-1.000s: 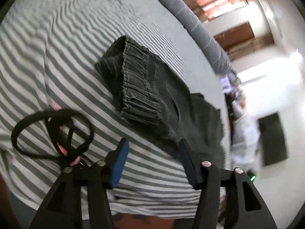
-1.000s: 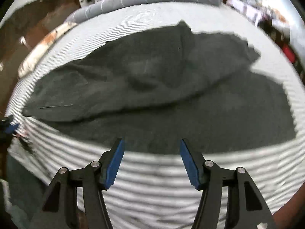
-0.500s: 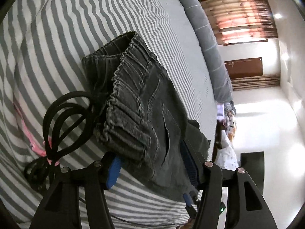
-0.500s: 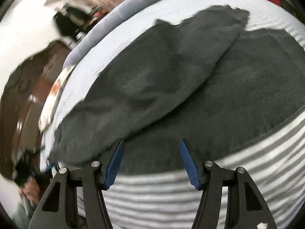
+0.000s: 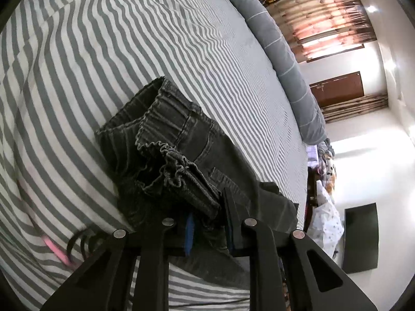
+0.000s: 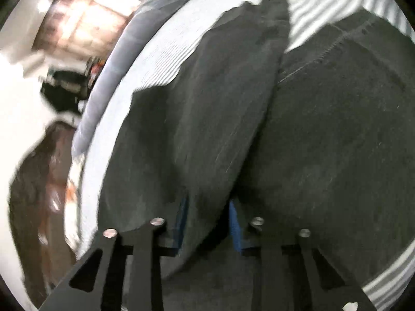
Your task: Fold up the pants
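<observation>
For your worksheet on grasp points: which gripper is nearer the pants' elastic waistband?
Left. The left gripper is closing on the waistband; the right gripper is closing on a plain leg.

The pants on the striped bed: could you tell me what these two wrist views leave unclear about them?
- Left wrist: the left gripper is closing on the waistband; bunched denim covers one pad.
- Left wrist: the pant legs run out of frame behind the gripper.
- Right wrist: motion blur smears the pants; the right gripper is closing on a fold that hides the pads' contact.
</observation>
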### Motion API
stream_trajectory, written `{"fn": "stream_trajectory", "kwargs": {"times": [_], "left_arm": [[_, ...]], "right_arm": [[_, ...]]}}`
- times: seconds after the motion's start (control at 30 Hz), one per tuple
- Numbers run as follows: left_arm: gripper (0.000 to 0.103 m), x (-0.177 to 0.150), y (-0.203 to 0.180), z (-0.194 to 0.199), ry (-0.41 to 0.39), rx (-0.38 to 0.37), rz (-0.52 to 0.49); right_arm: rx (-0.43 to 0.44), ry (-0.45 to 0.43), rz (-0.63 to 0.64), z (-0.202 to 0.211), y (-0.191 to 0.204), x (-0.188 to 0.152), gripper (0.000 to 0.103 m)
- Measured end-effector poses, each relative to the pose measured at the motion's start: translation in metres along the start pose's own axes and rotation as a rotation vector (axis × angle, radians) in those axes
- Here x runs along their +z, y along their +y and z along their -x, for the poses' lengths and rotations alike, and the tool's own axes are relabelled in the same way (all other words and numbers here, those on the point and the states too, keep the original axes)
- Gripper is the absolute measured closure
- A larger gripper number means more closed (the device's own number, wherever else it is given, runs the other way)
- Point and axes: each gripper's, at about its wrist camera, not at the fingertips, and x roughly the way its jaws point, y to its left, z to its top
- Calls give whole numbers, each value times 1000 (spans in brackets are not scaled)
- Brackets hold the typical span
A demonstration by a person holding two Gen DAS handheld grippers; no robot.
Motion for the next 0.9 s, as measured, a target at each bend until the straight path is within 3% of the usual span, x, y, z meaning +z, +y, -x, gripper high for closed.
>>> {"fn": "stream_trajectory", "kwargs": {"times": [0.13, 0.3, 0.43, 0.6, 0.73, 0.9], "left_arm": [[84, 15, -15, -2, 21, 24, -44], [84, 38, -66, 8, 2, 0, -232], [84, 47, -83, 10, 9, 5, -354], [84, 42, -57, 1, 46, 47, -294], [84, 31, -43, 2, 56, 68, -255], [84, 20, -25, 11, 59, 81, -240]], "right_arm": [[-15, -28, 6, 15, 5, 2, 99], [-74, -87, 125, 53, 21, -10, 102], [-66, -59, 133, 68, 10, -23, 102], [-4, 44, 81, 51, 0, -31, 90], [27, 39, 68, 37, 9, -32, 71], [59, 6, 0, 19, 13, -11, 69]]}}
